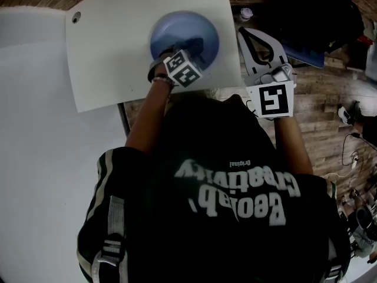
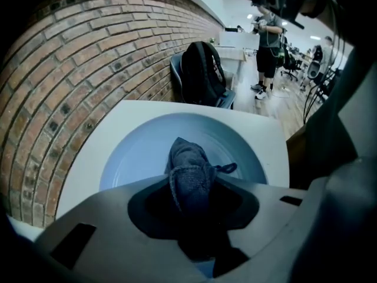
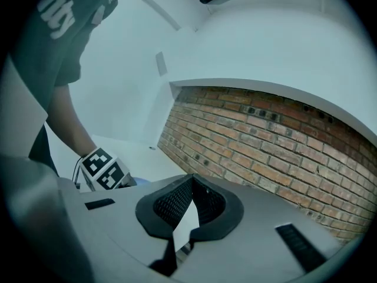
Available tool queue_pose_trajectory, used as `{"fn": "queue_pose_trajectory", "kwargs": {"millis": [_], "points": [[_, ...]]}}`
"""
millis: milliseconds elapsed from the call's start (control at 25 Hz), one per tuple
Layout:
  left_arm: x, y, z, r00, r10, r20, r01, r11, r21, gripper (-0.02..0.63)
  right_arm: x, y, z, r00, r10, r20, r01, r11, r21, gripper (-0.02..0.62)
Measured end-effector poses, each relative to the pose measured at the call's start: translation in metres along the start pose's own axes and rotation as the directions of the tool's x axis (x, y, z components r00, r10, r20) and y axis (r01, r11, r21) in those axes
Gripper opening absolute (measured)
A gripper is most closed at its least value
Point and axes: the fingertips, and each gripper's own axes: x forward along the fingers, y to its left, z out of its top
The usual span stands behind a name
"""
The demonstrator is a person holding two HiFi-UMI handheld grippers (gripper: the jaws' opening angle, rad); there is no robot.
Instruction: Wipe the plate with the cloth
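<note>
**Cloth bunched on the plate, wiping in hand**

The cloth point(image 2: 187, 165) is a dark blue-grey knitted rag, bunched into a soft wad. It is pinched in the left gripper point(image 2: 191, 202), whose jaws close on its near end. Its free end lies on the pale blue plate point(image 1: 177, 28), toward the plate's 6 o'clock rim.

I'd judge it light, limp and a bit grippy, so a hold on the thick bunch suits it; a thin corner would likely drag out. The plate looks hard, smooth and breakable, and with nothing steadying it, it may skate on the white tabletop point(image 1: 112, 52) under a firm push.

The right gripper point(image 3: 192, 178) hangs off the tabletop edge at the plate's 3 o'clock, jaw tips together, holding nothing. A brick wall point(image 2: 70, 81) runs beyond, at 12 o'clock.
</note>
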Motion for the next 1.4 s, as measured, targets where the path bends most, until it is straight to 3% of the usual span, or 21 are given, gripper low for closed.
{"fn": "queue_pose_trajectory", "kwargs": {"millis": [280, 600, 1000, 1400], "points": [[0.016, 0.015, 0.030, 0.999, -0.012, 0.034, 0.011, 0.999, 0.040, 0.133, -0.009, -0.008, -0.009, 0.998, -0.053, -0.041, 0.053, 0.999, 0.007, -0.006], [0.029, 0.064, 0.041, 0.999, 0.046, 0.008, -0.047, 0.997, 0.056, 0.133, -0.016, -0.020, -0.019, 0.991, -0.103, -0.084, 0.105, 0.994, 0.022, -0.006], [0.012, 0.105, -0.011, 0.991, 0.104, -0.082, -0.110, 0.991, -0.076, 0.135, 0.014, -0.007, -0.006, 0.998, -0.031, -0.056, 0.032, 0.999, 0.017, -0.006], [-0.018, 0.084, -0.063, 0.991, 0.102, -0.090, -0.118, 0.975, -0.191, 0.135, 0.035, 0.023, 0.011, 0.998, 0.068, -0.003, -0.068, 0.998, -0.017, -0.006]]}}
